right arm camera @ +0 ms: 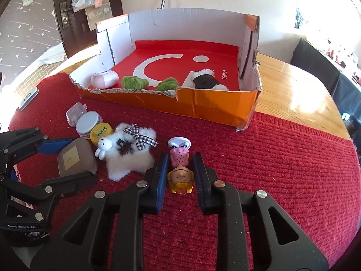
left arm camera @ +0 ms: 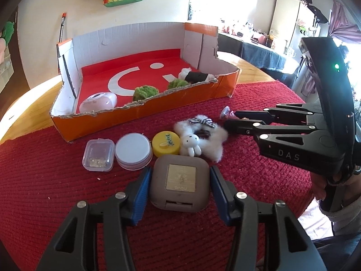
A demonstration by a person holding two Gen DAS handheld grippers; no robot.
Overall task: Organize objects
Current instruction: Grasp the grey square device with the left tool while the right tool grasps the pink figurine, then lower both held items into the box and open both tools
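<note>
Clutter on a red mat (left arm camera: 67,192) over a wooden table (right arm camera: 293,90), in front of a torn cardboard box (left arm camera: 144,117) with an orange front wall.

Left gripper (left arm camera: 179,169) clamped on a grey-brown square case (left arm camera: 178,203), blue pads against its two sides, case flat on the mat.

Right gripper (right arm camera: 180,155) closed on a small figurine (right arm camera: 180,176) lying on the mat, yellow-haired head between the pads, white base pointing toward the box.

Behind the case, in a row: clear lidded box (left arm camera: 97,155), white-lidded jar (left arm camera: 133,151), yellow tin (left arm camera: 166,145), then a white fluffy star (left arm camera: 214,140) with a checked bow and a rabbit charm.

Inside the cardboard box, along its front wall: pink round gadget (left arm camera: 99,102), two green tufts (left arm camera: 144,91), black-and-white roll (left arm camera: 197,76).
</note>
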